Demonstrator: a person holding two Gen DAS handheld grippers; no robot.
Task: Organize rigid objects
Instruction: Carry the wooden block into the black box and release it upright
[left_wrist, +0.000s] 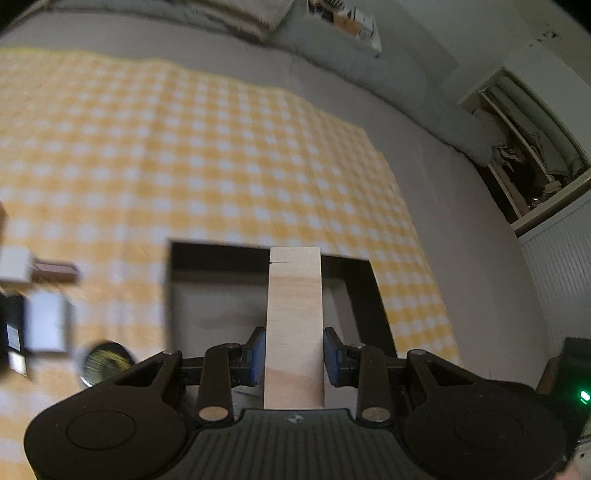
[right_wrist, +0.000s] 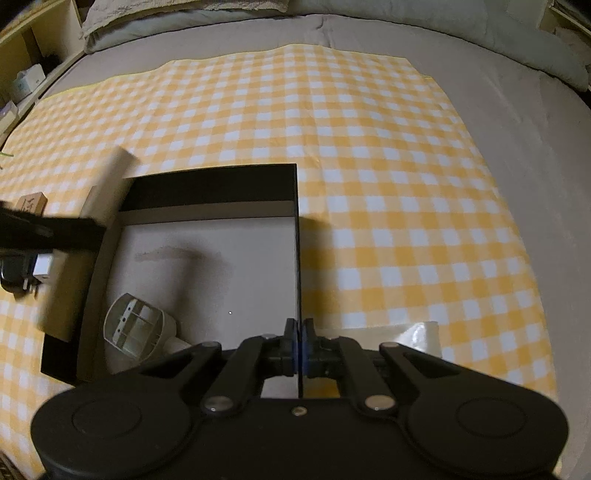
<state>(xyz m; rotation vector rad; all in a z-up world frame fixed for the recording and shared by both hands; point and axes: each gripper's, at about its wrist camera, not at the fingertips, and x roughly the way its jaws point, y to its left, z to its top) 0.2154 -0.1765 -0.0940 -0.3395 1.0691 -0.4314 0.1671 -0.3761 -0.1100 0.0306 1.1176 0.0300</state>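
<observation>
Between the blue pads of the left gripper (left_wrist: 294, 356) a pale wooden block (left_wrist: 294, 325) is gripped, its long body running forward past the fingertips and over the black box (left_wrist: 177, 266). To the left of those fingers, small blurred items are seen on the yellow checked cloth (left_wrist: 184, 147): a white block (left_wrist: 46, 325), a brown block (left_wrist: 55, 271) and a round metal tin (left_wrist: 107, 362) just beside the left finger.

In the right wrist view, the same wooden block (right_wrist: 110, 177) is seen far left of the fingers, tilted above the box's left wall. A white plastic piece (right_wrist: 135, 328) is lying inside the box, just left of the fingers. The right wall of the black box (right_wrist: 297, 221) is pinched by the right gripper (right_wrist: 299, 354), its fingers brought narrow on the thin edge. To the right, a clear plastic sheet (right_wrist: 417, 338) is lying on the cloth.
</observation>
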